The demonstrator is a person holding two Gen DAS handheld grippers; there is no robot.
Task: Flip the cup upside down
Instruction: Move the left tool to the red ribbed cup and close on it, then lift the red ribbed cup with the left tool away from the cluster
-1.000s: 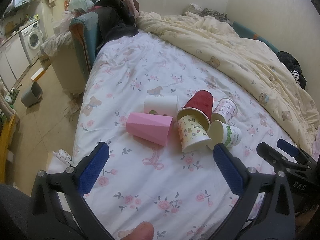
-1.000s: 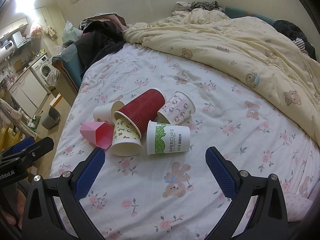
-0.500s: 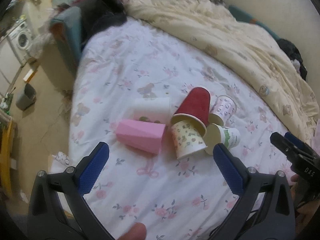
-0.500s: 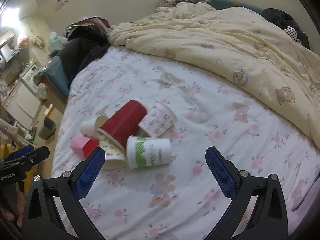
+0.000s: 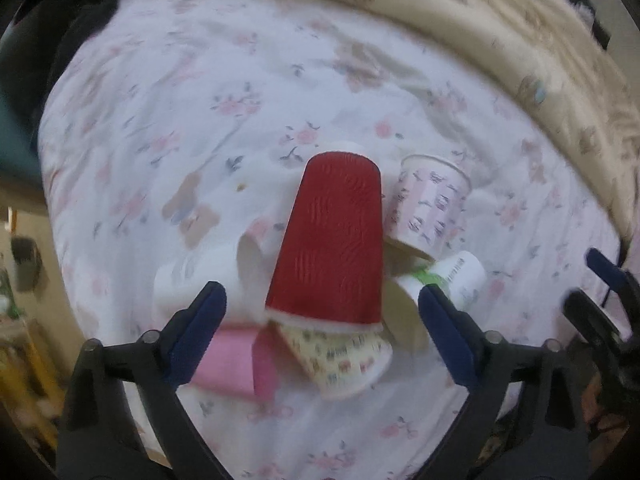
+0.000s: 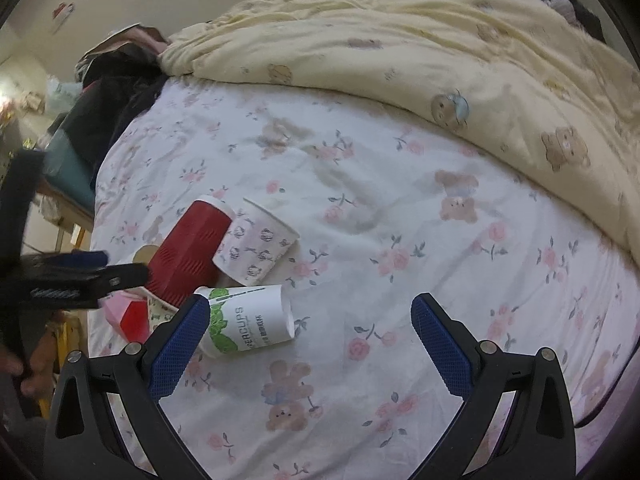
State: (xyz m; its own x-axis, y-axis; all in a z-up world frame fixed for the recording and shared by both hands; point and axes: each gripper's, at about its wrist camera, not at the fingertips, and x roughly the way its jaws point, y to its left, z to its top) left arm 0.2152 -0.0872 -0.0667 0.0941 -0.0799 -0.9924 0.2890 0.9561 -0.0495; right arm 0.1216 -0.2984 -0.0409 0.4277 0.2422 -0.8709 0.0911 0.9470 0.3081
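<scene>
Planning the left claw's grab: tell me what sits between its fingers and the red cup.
Nothing blocks it. In the left wrist view the open left claw frames the red cup, whose rim lies on the floral cup, over the bedsheet.

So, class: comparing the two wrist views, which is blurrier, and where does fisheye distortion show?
Left wrist view: motion-smeared throughout, sheet flowers and the red cup soft. Right wrist view: sharper, the green-print cup lettering partly legible, some blur at left. Both: the bed sheet bulges and dark corners frame the image.
</scene>
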